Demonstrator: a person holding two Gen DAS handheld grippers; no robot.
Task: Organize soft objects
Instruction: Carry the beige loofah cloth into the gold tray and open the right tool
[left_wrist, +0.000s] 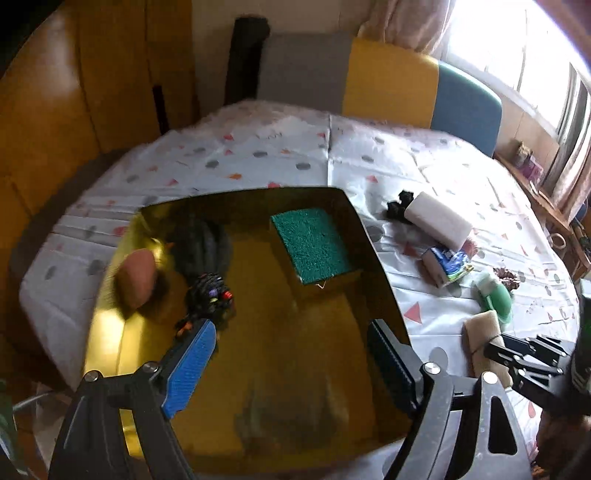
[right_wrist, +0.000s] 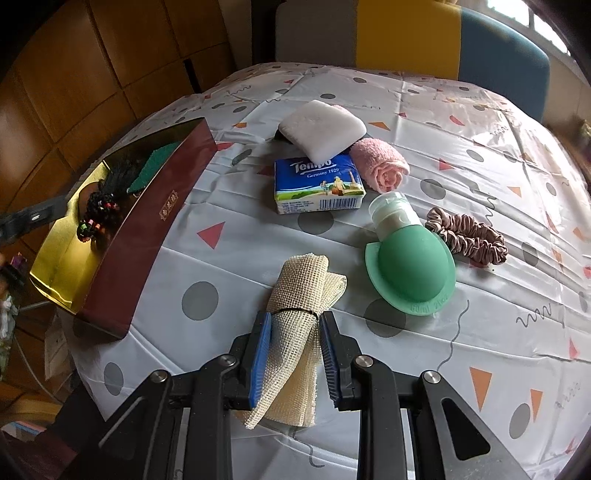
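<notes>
Box (left_wrist: 110, 328): a shallow rectangular tray with a shiny gold lining and dark red outer walls is set at the left of the table, seen open from above.
Box contents, far side: a green scouring pad (left_wrist: 312, 243), flat and coarse, is laid on a yellow sponge base.
Box contents, left: a brown oval cushion-like piece (left_wrist: 137, 277) is leaned against the left wall; its material cannot be told through the blur.
Box contents, middle: a dark tasselled bundle (left_wrist: 202, 246) and a black knotted band with coloured beads (left_wrist: 209, 295) are lying just beside each other.
Left gripper (left_wrist: 291, 354): held over the box, jaws spread wide apart, blue ribbed pads facing inward, nothing between them.
Right gripper (right_wrist: 293, 354): jaws clamped on a rolled cream mesh cloth (right_wrist: 299, 295), bound with a thin dark band, resting on the table near the box's right wall.
Table cover (right_wrist: 480, 332): glossy white plastic printed with grey dots and orange and red triangles, creased in squares.
Loose items, far: a white foam block (right_wrist: 321, 127), smooth and rounded at the corners, is touching a blue tissue packet (right_wrist: 319, 186).
Loose items, right of the packet: a pink terry cloth (right_wrist: 380, 166) is rolled into a spiral.
Loose items, right: a green rubbery squeeze bottle (right_wrist: 410, 266) with a clear cap is lying on its side, beside a ruched brown satin hair tie (right_wrist: 467, 236).
</notes>
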